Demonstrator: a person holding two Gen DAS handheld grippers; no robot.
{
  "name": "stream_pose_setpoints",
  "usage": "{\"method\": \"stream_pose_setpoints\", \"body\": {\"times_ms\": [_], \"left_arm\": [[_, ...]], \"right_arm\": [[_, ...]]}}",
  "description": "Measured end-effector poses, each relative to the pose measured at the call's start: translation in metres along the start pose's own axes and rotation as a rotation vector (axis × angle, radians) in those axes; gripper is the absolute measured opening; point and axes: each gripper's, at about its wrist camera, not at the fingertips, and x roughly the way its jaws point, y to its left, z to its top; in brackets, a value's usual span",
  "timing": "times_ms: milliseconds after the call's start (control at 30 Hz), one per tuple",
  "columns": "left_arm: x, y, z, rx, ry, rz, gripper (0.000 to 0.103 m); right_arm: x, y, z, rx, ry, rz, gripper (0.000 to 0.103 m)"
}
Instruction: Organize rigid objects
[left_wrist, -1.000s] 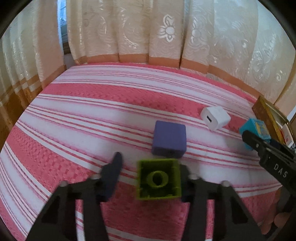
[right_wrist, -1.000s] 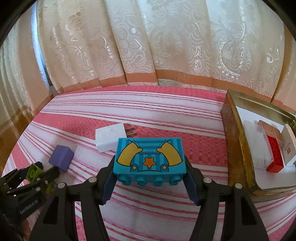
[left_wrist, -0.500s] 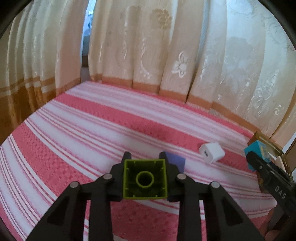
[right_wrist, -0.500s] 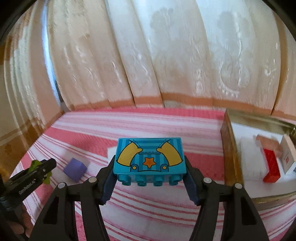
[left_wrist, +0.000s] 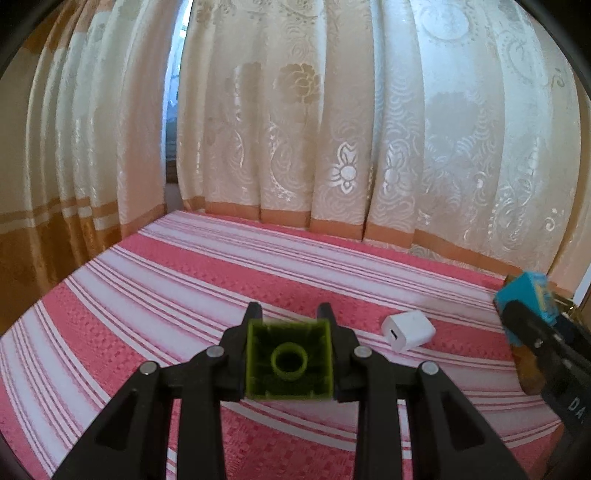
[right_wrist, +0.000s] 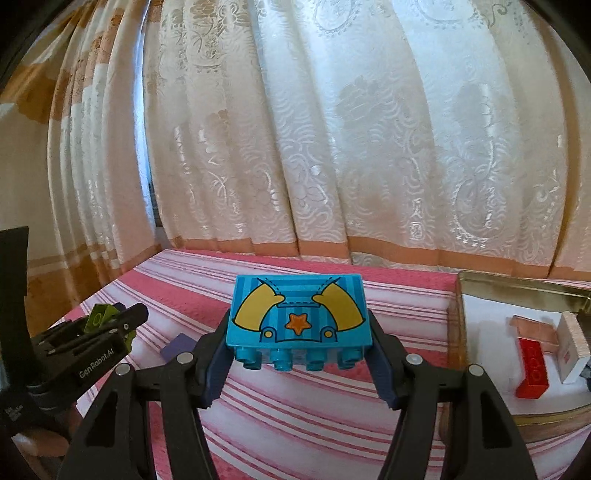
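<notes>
Green block (left_wrist: 289, 360), hollow side facing the camera, sits clamped in the left gripper (left_wrist: 289, 354), lifted clear of the pink-and-white striped bedspread (left_wrist: 155, 295). The block's far side is hidden from this view. Blue block (right_wrist: 298, 321), printed with yellow sleeves and an orange star, is pinched studs-down in the right gripper (right_wrist: 298, 332), also raised off the cloth. A purple cube (right_wrist: 178, 347) lies on the bedspread, half hidden behind the right gripper's finger. A white charger (left_wrist: 408, 329) rests on the cloth, well apart from the green block. At the right stands a gold tin tray (right_wrist: 517, 288), cut off by the frame edge; inside it lie a red block (right_wrist: 530, 367) and a white box (right_wrist: 570, 345), with a pale pinkish piece too blurred to name. Cream patterned curtains (right_wrist: 332, 129) hang behind.
</notes>
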Motion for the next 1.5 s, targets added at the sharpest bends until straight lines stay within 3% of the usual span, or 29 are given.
{"method": "stream_pose_setpoints", "body": {"times_ms": [133, 333, 500, 600, 667, 733, 833, 1033, 1133, 1167, 1267, 1400, 1500], "left_arm": [[-0.002, -0.012, 0.000, 0.033, -0.011, 0.011, 0.019], [-0.005, -0.027, -0.001, 0.074, -0.027, 0.008, 0.019], [-0.003, 0.005, 0.003, 0.002, 0.011, -0.008, 0.020], [-0.005, 0.035, 0.004, -0.055, 0.043, -0.021, 0.036], [-0.010, 0.048, 0.004, -0.071, 0.039, -0.001, 0.053], [-0.010, 0.051, 0.002, -0.061, 0.065, -0.020, 0.058], [-0.008, 0.037, -0.007, -0.010, 0.126, -0.062, 0.059], [-0.003, -0.010, -0.023, 0.153, 0.199, 0.026, 0.061], [0.012, -0.010, -0.024, 0.142, 0.271, 0.065, 0.058], [0.017, -0.007, -0.025, 0.122, 0.302, 0.072, 0.046], [0.025, 0.007, -0.029, 0.035, 0.370, 0.050, 0.030], [0.018, 0.019, -0.031, -0.053, 0.344, 0.005, 0.030], [0.008, 0.018, -0.028, -0.070, 0.279, -0.002, 0.030]], "right_arm": [[-0.009, -0.006, -0.002, -0.018, -0.015, -0.026, 0.066], [-0.015, -0.016, -0.004, -0.028, -0.010, -0.047, 0.066], [-0.015, -0.027, -0.006, -0.005, 0.006, -0.060, 0.066], [-0.014, -0.032, -0.004, 0.022, 0.011, -0.060, 0.066], [-0.013, -0.033, -0.003, 0.036, 0.019, -0.050, 0.066], [-0.013, -0.033, -0.003, 0.033, 0.018, -0.052, 0.066], [-0.014, -0.031, -0.003, 0.025, 0.014, -0.051, 0.066], [-0.012, -0.033, -0.004, 0.034, 0.028, -0.052, 0.066], [-0.011, -0.035, -0.004, 0.041, 0.037, -0.052, 0.066], [-0.010, -0.035, -0.004, 0.041, 0.041, -0.053, 0.066], [-0.009, -0.035, -0.003, 0.041, 0.049, -0.057, 0.066], [-0.012, -0.035, -0.002, 0.044, 0.042, -0.053, 0.066], [-0.017, -0.037, -0.001, 0.058, 0.023, -0.035, 0.066]]}}
